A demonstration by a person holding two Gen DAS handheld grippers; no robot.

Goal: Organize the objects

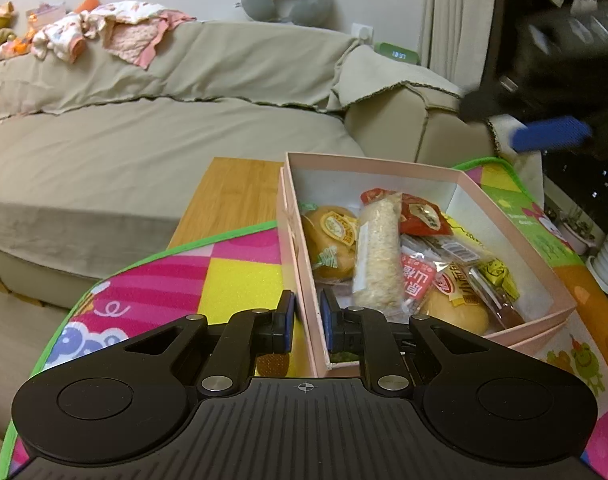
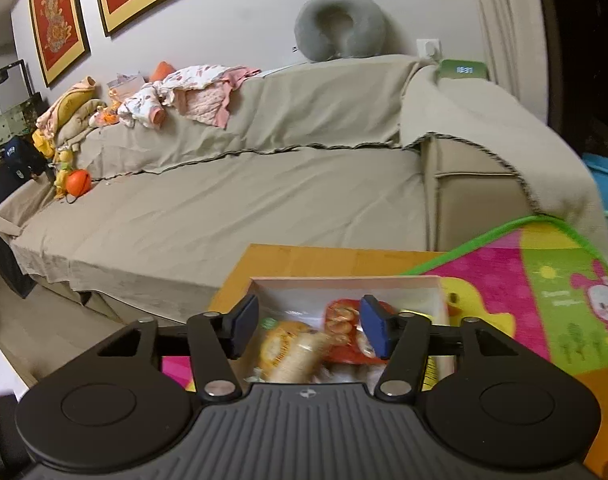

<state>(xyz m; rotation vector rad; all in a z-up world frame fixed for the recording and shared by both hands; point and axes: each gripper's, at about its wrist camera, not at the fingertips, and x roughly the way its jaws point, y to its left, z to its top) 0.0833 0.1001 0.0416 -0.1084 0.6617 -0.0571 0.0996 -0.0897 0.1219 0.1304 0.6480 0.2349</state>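
A pink open box (image 1: 387,162) stands on a colourful play mat (image 1: 232,268) and holds several wrapped snacks: a rice bar (image 1: 377,252), buns (image 1: 331,240) and red packets (image 1: 421,210). My left gripper (image 1: 307,314) is shut on the box's near left wall, one pad outside and one inside. My right gripper (image 2: 308,322) is open and empty above the same box (image 2: 343,282), with the snacks (image 2: 300,350) blurred below it. It also shows blurred in the left wrist view (image 1: 551,136), raised at the upper right.
A wooden table (image 1: 232,196) lies under the mat. A beige covered sofa (image 2: 244,196) stands behind, with baby clothes (image 2: 192,92), toys (image 2: 78,182) and a grey neck pillow (image 2: 339,28) on its back. A green clock (image 2: 463,69) sits by the armrest.
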